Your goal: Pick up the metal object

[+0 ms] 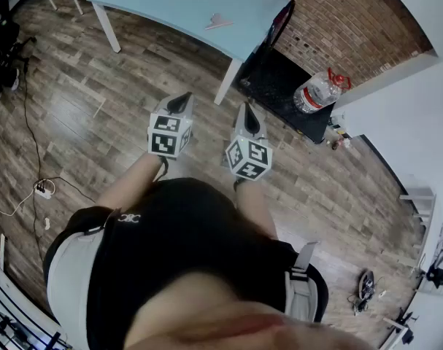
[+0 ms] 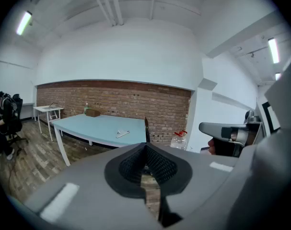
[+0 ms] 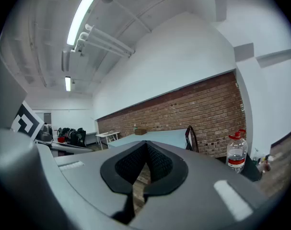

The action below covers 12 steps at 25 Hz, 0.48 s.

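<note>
The metal object (image 1: 218, 22) is a small flat silvery piece lying on the light blue table (image 1: 170, 2), far ahead of both grippers. The left gripper view also shows the metal object (image 2: 122, 133) on the table top (image 2: 95, 127). My left gripper (image 1: 180, 103) and right gripper (image 1: 250, 117) are held side by side over the wooden floor, short of the table. Both are shut with nothing between the jaws. The left gripper's tips (image 2: 146, 145) meet, and so do those of the right gripper (image 3: 146, 143).
A large water bottle (image 1: 317, 91) with a red cap stands on a black mat (image 1: 276, 79) by the brick wall. A dark chair (image 1: 281, 17) sits at the table's right end. Cables and a power strip (image 1: 42, 189) lie on the floor at left. A seated person (image 2: 4, 116) is far left.
</note>
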Tool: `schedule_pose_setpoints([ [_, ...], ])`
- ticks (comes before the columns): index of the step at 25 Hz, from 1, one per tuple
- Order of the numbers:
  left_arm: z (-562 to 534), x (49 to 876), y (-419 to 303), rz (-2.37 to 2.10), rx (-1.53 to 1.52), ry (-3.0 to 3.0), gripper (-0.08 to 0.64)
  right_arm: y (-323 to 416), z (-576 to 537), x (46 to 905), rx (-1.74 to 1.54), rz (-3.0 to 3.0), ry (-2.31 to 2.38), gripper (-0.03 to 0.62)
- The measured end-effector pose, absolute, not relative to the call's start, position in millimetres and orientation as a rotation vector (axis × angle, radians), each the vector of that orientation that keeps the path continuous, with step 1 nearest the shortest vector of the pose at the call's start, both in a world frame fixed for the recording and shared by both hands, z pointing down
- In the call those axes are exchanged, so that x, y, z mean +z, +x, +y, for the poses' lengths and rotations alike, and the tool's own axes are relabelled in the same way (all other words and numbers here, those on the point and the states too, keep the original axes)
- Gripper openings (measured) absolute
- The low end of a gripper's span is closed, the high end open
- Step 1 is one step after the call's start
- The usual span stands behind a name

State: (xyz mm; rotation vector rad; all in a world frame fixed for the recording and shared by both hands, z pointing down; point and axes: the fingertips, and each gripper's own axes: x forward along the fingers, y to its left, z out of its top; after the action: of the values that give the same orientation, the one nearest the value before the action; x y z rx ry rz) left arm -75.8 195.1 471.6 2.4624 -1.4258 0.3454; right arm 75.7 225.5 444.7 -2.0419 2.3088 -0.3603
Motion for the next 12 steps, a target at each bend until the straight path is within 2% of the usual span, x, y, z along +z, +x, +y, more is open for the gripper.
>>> schedule_pose_setpoints([
  [12,194.9,480.1,-76.0,-1.408,0.373,2.468,0.000,67.2,230.8,452.8,-0.329,2.331,-2.088,0.011],
])
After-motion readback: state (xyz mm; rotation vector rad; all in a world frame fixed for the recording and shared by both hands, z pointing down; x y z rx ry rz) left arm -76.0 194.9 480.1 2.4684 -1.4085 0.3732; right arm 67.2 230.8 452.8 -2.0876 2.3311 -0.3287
